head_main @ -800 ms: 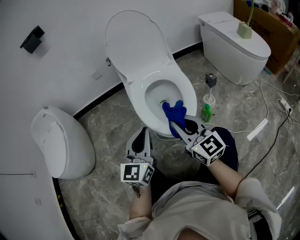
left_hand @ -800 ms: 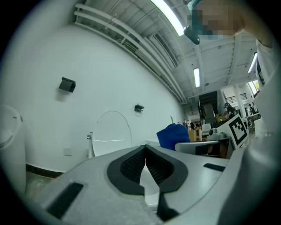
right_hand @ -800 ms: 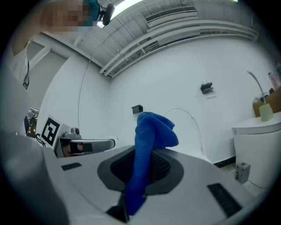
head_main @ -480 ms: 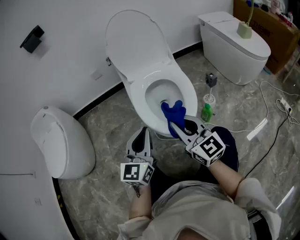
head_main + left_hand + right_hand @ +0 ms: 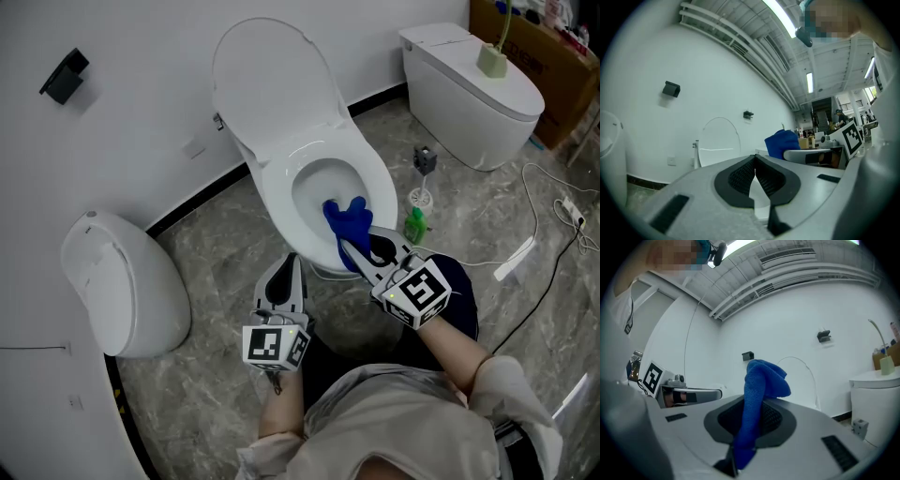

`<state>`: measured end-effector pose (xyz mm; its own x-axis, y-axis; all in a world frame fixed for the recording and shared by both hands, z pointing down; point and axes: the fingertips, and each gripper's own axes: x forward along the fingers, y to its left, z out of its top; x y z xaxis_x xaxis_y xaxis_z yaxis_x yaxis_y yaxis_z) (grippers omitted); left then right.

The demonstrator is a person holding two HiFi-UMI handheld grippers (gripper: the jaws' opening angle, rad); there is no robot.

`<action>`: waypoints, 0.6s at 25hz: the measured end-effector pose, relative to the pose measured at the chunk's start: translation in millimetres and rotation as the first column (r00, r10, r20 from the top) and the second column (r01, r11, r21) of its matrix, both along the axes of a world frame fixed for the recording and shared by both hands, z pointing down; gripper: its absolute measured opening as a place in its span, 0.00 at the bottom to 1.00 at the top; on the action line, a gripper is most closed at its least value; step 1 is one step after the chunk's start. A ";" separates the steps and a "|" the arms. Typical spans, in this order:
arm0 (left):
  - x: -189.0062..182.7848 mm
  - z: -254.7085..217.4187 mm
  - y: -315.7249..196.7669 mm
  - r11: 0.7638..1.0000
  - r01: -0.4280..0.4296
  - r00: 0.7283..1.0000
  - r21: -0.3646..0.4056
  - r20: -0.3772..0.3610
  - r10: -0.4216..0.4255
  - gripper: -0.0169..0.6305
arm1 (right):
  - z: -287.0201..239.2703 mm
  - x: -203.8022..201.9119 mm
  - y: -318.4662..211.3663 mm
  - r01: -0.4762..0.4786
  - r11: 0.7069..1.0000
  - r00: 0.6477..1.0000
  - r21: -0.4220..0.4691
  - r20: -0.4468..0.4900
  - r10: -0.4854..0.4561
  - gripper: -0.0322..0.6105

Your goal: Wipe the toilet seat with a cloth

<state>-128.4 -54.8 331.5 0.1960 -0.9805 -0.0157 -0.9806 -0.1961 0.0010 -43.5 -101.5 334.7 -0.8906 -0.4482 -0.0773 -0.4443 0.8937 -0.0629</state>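
A white toilet (image 5: pixel 281 202) stands open, its lid (image 5: pixel 267 80) raised against the wall and its seat rim (image 5: pixel 380 187) around the bowl. My right gripper (image 5: pixel 354 251) is shut on a blue cloth (image 5: pixel 345 221), which hangs over the bowl's front. In the right gripper view the cloth (image 5: pixel 757 394) rises bunched from between the jaws. My left gripper (image 5: pixel 284 281) hangs shut and empty just in front of the toilet's near left side. In the left gripper view the lid (image 5: pixel 717 143) and the cloth (image 5: pixel 782 143) show beyond its closed jaws.
A second white toilet (image 5: pixel 473 89) stands at the right with a small green item on its lid. A green bottle (image 5: pixel 413 225) and a small brush (image 5: pixel 422 167) stand on the marble floor. A white bin-like unit (image 5: pixel 122 281) sits left. Cables (image 5: pixel 553 244) trail right.
The cloth and right gripper have barely shifted over the bowl's front; the left gripper holds still.
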 end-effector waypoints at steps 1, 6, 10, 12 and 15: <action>-0.8 0.2 -0.6 1.000 0.001 1.000 -0.001 -0.001 -0.001 0.04 | 0.2 -1.0 -3.1 -0.002 1.000 1.000 0.002 -0.005 0.002 0.13; -1.7 3.0 -2.3 1.000 0.001 1.000 -0.006 -0.003 -0.001 0.04 | 1.4 -4.9 -24.6 -0.022 1.000 0.999 0.008 -0.035 0.022 0.13; -2.7 5.6 -4.6 1.000 0.002 1.000 -0.010 -0.007 -0.002 0.04 | 2.9 -12.2 -45.0 -0.033 0.999 0.998 0.012 -0.054 0.033 0.13; -2.4 7.4 -4.9 1.000 0.000 1.000 -0.013 -0.008 0.000 0.04 | 5.2 -17.1 -55.3 -0.040 0.999 0.997 0.010 -0.066 0.040 0.13; -1.1 12.3 -4.7 1.000 -0.005 1.000 -0.021 -0.010 0.005 0.04 | 10.5 -25.3 -71.0 -0.056 0.998 0.995 0.002 -0.085 0.056 0.13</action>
<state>-129.5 -59.5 343.8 0.2005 -0.9797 0.0028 -0.9796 -0.2005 0.0153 -68.8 -172.4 345.3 -0.8675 -0.4975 -0.0026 -0.4973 0.8673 -0.0232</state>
